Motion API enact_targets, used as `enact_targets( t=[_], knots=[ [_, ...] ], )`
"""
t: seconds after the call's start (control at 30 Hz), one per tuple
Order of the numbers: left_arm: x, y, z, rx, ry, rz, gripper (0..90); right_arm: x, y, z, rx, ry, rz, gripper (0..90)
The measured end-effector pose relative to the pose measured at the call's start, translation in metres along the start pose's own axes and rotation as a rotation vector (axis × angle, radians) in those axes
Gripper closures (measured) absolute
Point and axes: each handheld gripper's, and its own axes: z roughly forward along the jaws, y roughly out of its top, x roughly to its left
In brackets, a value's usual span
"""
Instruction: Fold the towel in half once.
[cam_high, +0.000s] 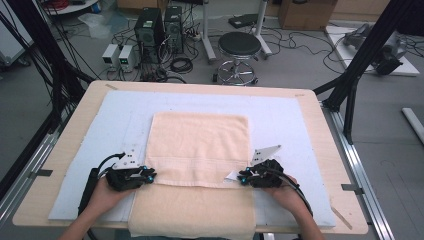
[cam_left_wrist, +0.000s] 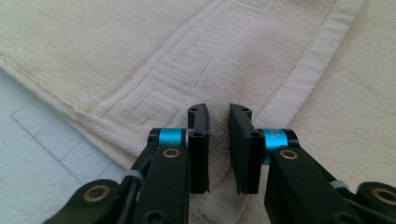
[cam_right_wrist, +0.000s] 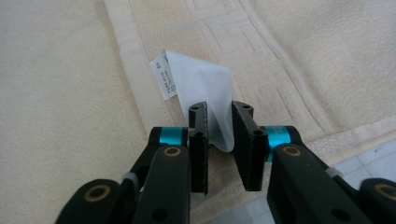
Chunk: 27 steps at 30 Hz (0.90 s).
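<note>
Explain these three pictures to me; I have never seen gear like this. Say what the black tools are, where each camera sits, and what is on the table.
No robot here: a person holds a hand-worked two-jaw gripper in each hand. The high view looks down on the table from above, with the left gripper and right gripper at the two near corners of the folded layer of a cream towel, which lies on a pale blue mat. The other two pictures come from cameras riding on the grippers, looking along their black jaws. The left gripper has its jaws nearly closed at the towel's patterned border. The right gripper has its jaws nearly closed around the towel's white label.
</note>
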Motion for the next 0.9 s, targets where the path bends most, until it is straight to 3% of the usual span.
enact_targets(
  t=[0.2,0.43,0.6,0.73,0.9],
  knots=[
    [0.002,0.003,-0.006,-0.004,-0.013,-0.025,84.4,0.0,0.004,-0.005,0.005,0.004,-0.012,85.5],
    [0.002,0.011,-0.023,-0.07,-0.002,-0.021,84.9,0.002,0.012,-0.018,-0.032,0.012,-0.015,85.9],
    [-0.002,0.014,-0.035,-0.085,0.001,-0.011,85.1,0.008,0.02,-0.026,-0.044,0.026,-0.041,86.0],
    [-0.017,0.014,-0.053,-0.11,0.007,0.003,85.3,0.021,0.025,-0.036,-0.062,0.034,-0.072,86.0],
    [-0.056,0.003,-0.089,-0.117,-0.012,0.05,85.4,0.055,0.027,-0.064,-0.101,0.07,-0.135,86.0]
  ],
)
